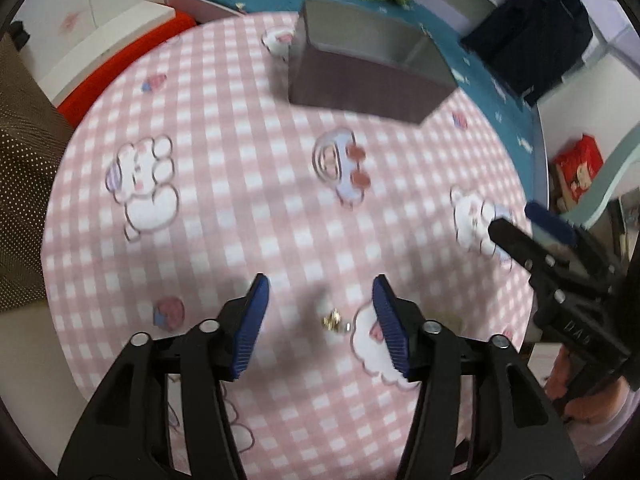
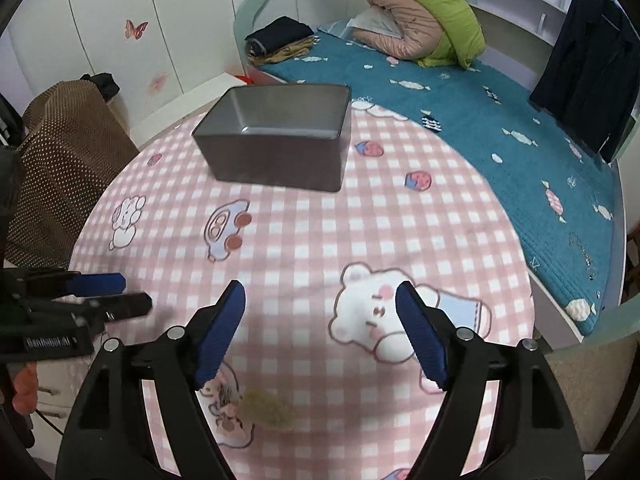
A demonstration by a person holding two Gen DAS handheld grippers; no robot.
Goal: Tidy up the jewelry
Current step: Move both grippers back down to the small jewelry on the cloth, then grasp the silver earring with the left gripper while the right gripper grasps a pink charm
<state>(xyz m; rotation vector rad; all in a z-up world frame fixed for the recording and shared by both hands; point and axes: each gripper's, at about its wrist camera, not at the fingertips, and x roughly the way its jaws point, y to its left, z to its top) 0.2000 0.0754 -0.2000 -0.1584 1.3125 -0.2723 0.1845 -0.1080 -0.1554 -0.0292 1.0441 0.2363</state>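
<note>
My left claw point(image 1: 320, 308) stands half open and empty, above a small gold earring point(image 1: 335, 319) lying between its pads on the checked cloth point(image 1: 240, 200). The piece is tiny; the pads may push it aside or pinch cloth.

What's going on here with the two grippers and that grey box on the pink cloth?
A person is tidying jewelry with two handheld grippers. The left gripper hangs open over a small gold piece lying on the pink checked cloth. The right gripper is open and empty. The grey box sits further back.
</note>
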